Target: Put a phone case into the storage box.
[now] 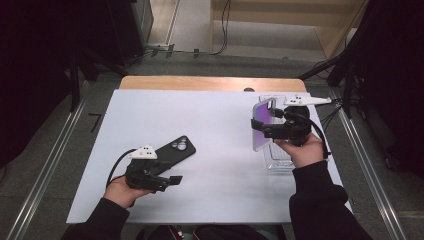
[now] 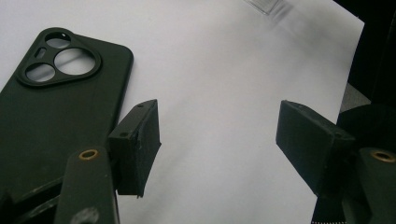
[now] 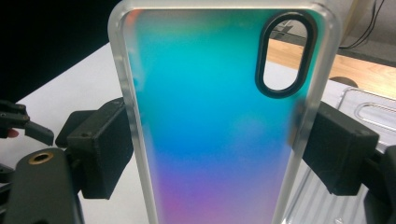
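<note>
Surface: white matte sheet [image 1: 210, 150] covered a wooden table [image 1: 210, 83]; grey floor and dark stands surrounded it.
Writing: no legible brand or label was found on any item.
Left gripper [image 1: 172, 181]: black jaws stood apart with nothing between them, low over the sheet at front left.
Black case [image 1: 172, 150]: matte, rounded corners, ringed camera cut-outs; it lay flat just beside the left gripper.
Right gripper [image 1: 260, 127]: jaws clamped the long edges of the iridescent case [image 3: 210, 130].
Iridescent case: frosted rim, teal-to-violet sheen, oval cut-out; held raised at right.
Clear case [image 1: 280, 159]: transparent, ribbed; lay beneath it.
</note>
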`<state>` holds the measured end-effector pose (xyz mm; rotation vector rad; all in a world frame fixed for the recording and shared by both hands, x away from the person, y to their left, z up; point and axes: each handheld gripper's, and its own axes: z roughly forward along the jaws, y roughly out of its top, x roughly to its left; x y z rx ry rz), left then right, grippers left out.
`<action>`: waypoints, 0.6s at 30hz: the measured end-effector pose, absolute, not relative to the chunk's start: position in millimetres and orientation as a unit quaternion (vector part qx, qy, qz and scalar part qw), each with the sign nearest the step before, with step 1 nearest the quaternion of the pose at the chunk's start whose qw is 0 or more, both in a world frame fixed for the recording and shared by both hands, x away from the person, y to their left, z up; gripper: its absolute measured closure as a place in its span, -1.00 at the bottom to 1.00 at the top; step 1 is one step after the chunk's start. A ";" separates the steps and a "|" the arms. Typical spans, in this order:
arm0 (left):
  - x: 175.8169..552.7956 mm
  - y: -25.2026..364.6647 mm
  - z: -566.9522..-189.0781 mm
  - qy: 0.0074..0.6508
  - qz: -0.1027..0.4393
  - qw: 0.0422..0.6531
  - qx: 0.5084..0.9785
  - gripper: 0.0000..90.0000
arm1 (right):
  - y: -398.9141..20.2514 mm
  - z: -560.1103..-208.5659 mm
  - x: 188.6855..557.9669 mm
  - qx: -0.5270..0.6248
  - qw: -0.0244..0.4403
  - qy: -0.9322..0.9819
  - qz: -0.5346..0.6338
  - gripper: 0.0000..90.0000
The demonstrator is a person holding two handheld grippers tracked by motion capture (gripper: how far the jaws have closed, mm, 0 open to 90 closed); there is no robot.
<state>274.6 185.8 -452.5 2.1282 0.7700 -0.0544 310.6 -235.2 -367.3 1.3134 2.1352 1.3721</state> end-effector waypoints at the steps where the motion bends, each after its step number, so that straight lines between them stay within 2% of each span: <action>1: 274.4 185.8 -452.4 0.307 -0.021 0.427 0.851 -0.32 | -237.6 -366.6 310.8 0.458 0.142 0.737 0.476 -0.67; 18: 275.0 188.3 -451.1 0.314 -0.015 0.432 0.845 -0.31 | -277.4 -370.2 322.7 0.534 0.211 0.677 0.460 -0.67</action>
